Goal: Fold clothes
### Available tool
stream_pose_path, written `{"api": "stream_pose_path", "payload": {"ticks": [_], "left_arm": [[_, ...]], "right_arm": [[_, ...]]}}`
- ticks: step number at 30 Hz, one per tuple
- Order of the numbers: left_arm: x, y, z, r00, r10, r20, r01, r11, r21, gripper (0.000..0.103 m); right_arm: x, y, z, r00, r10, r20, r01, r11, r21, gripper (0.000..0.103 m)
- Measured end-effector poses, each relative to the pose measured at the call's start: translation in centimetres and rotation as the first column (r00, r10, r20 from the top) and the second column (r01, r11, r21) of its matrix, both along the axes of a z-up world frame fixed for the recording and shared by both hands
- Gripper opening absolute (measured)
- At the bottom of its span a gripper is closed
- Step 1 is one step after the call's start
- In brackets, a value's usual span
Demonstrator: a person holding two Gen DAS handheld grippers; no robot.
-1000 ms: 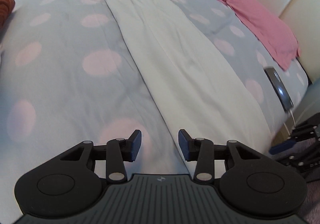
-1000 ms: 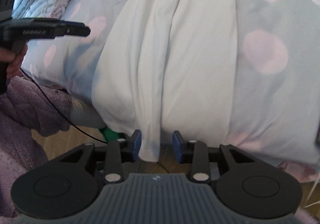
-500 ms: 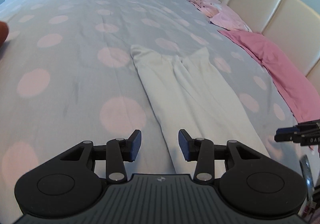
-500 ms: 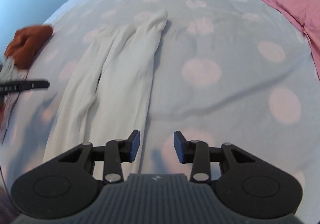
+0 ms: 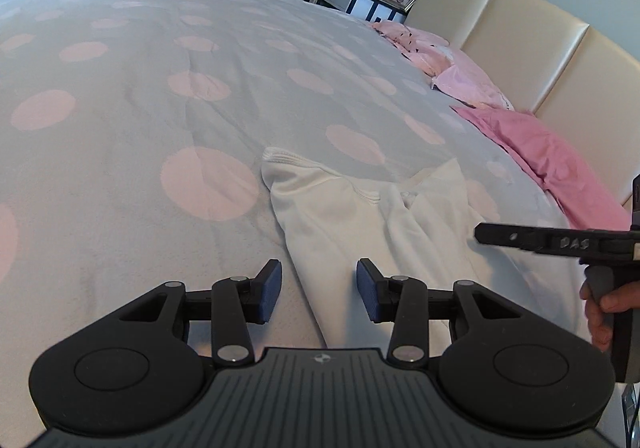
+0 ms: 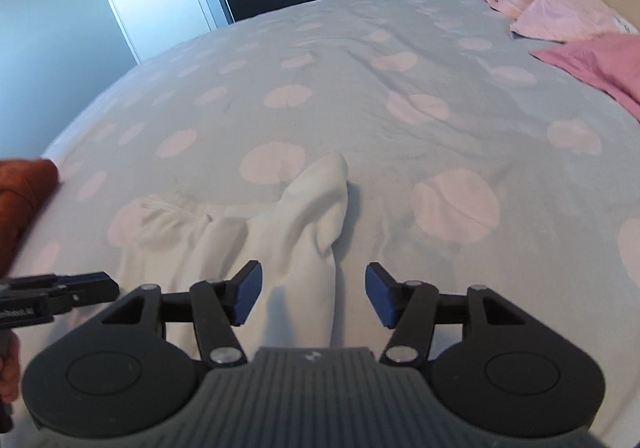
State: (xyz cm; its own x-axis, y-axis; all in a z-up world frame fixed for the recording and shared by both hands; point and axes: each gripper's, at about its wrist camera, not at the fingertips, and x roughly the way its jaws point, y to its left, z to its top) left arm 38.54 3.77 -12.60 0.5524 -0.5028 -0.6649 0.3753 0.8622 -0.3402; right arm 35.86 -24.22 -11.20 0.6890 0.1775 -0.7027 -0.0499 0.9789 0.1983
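"DAS" embossed on right gripper (image 5: 560, 244) side.

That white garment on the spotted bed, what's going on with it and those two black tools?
A person is folding clothes with a hand-held gripper in each hand. The white garment lies stretched out on the grey, pink-dotted duvet. Both tools hover above it, gripping nothing. The left gripper has its fingers closing a little over the garment's left edge; the right gripper is opening its fingers over the right side. Pink bedding sits by the headboard.
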Motion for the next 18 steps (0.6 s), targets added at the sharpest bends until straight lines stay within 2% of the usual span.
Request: {"api": "stream_pose_path", "payload": {"ticks": [1, 2, 3, 5, 9, 12, 15, 17, 18], "left_arm": [[0.1, -0.4, -0.2, 1.000, -0.005, 0.011, 0.005, 1.000, 0.016, 0.025], [0.2, -0.7, -0.3, 1.000, -0.011, 0.020, 0.010, 0.999, 0.032, 0.020], [0.2, -1.0, -0.4, 1.000, -0.013, 0.025, 0.011, 0.999, 0.053, 0.007], [0.3, -1.3, -0.4, 0.999, -0.017, 0.028, 0.015, 0.997, 0.082, 0.001], [0.4, -1.2, -0.5, 0.999, -0.030, 0.031, 0.027, 0.994, 0.106, 0.001], [0.7, -0.9, -0.8, 1.000, -0.016, 0.008, 0.015, 0.997, 0.076, 0.000], [0.7, -0.8, -0.8, 1.000, -0.006, 0.005, 0.006, 0.998, 0.055, 0.001], [0.8, -0.4, -0.5, 1.000, 0.008, 0.006, -0.008, 1.000, 0.026, 0.003], [1.0, -0.2, -0.3, 1.000, 0.017, 0.008, -0.017, 1.000, 0.010, 0.008]], "right_arm": [[0.3, 0.4, -0.6, 1.000, 0.005, -0.009, -0.005, 1.000, -0.025, 0.048], [0.3, 0.6, -1.1, 1.000, 0.010, -0.007, -0.010, 0.999, -0.046, 0.028], [0.1, 0.6, -1.2, 1.000, 0.015, 0.008, -0.015, 0.998, -0.060, 0.012], [-0.2, 0.3, -1.0, 0.999, 0.029, 0.042, -0.025, 0.997, -0.078, 0.006], [-0.1, -2.1, -1.0, 0.999, -0.027, 0.021, 0.029, 0.996, -0.082, 0.002], [0.2, -4.0, -1.6, 0.996, -0.089, 0.002, 0.089, 0.990, -0.108, 0.000], [0.2, -6.0, -1.6, 0.992, -0.122, -0.005, 0.122, 0.992, 0.014, 0.000], [0.1, -6.4, -0.9, 0.992, -0.129, 0.017, 0.128, 0.991, 0.047, 0.007], [0.0, -6.4, -0.5, 0.992, -0.124, 0.030, 0.121, 0.990, 0.075, 0.011]]}}
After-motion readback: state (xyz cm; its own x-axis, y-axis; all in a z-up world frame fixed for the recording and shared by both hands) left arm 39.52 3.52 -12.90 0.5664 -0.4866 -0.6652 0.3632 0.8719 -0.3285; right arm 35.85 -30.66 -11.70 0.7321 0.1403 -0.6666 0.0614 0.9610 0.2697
